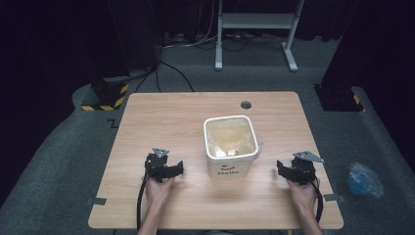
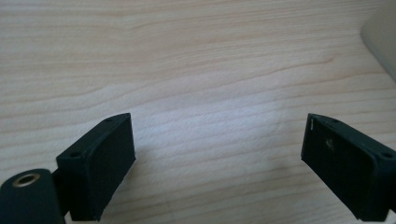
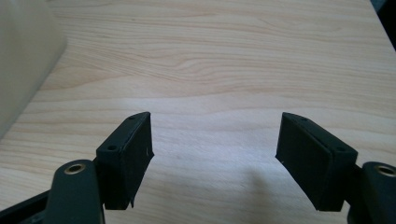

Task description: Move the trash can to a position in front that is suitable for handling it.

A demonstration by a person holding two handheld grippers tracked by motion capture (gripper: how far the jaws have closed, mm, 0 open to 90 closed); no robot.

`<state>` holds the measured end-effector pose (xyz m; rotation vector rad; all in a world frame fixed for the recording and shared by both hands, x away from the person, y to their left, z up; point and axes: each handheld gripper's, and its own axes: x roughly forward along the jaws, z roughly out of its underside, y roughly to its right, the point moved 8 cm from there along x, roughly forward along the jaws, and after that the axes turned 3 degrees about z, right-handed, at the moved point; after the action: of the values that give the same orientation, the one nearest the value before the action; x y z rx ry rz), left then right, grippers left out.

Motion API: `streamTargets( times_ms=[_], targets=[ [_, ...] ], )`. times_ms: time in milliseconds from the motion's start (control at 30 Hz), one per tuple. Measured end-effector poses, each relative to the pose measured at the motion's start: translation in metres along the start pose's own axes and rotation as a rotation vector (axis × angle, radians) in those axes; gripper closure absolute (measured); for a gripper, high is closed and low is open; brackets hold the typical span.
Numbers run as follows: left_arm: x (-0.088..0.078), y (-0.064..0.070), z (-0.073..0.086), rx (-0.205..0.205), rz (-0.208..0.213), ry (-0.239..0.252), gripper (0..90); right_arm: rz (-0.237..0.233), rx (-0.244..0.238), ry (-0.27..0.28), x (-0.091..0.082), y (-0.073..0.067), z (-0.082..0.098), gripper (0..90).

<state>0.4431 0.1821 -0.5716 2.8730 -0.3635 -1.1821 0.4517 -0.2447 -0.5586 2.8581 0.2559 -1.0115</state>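
a dark room with grey carpet surrounds a light wooden table [image 1: 161,112], and a white metal stand [image 1: 254,29] sits on the floor beyond its far edge. black stands with yellow and black striped feet [image 1: 105,98] flank the far corners, and cables run across the carpet behind. a crumpled blue bag [image 1: 363,180] lies on the floor to the right of the table. a small dark round plug [image 1: 245,105] sits in the tabletop near the far edge.

in the middle of the table stands a white square bucket [image 1: 230,169] lined with a clear plastic bag, with some small yellowish bits at the bottom and the word "hello" printed on the near wall. it is upright, between the two hands and a little farther in than they are.

the left gripper [image 1: 169,170] is held low over the wood to the left of the bucket, near it but apart. in the left gripper view [image 2: 219,149] its jaws stand wide apart with only bare wood between them, and a corner of the bucket [image 2: 380,37] shows at the upper right.

the right gripper [image 1: 288,169] sits to the right of the bucket, also apart from it. in the right gripper view [image 3: 215,144] its jaws are spread wide, nothing between them, and the bucket's pale wall [image 3: 23,56] rises at the left edge.
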Motion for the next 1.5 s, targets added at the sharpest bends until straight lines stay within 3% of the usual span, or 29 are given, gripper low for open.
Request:
streamTargets(
  times_ms=[33,167,367,867,967,1200,1500],
  targets=[
    [0.001,0.004,-0.004,0.006,0.005,0.006,9.3,-0.003,-0.017,0.005,0.000,-0.005,-0.003,26.7],
    [0.003,0.010,-0.006,0.011,0.011,-0.008,8.8,-0.015,-0.017,0.011,0.000,-0.011,-0.005,27.0],
    [0.007,0.027,-0.015,0.027,0.036,0.008,8.4,-0.054,-0.030,0.001,0.002,-0.025,-0.006,26.8],
    [0.019,0.044,-0.016,0.010,0.034,-0.016,9.5,-0.136,-0.081,0.013,0.009,-0.067,-0.017,26.9],
    [0.020,0.045,-0.017,-0.003,0.036,-0.012,10.2,-0.147,-0.087,0.013,0.009,-0.072,-0.017,26.9],
    [0.024,0.058,-0.028,0.041,0.029,-0.017,10.3,-0.164,-0.088,0.022,0.009,-0.080,-0.018,26.9],
    [0.030,0.063,-0.027,0.043,0.046,-0.031,10.5,-0.175,-0.094,0.031,0.008,-0.083,-0.019,27.3]
  ],
)
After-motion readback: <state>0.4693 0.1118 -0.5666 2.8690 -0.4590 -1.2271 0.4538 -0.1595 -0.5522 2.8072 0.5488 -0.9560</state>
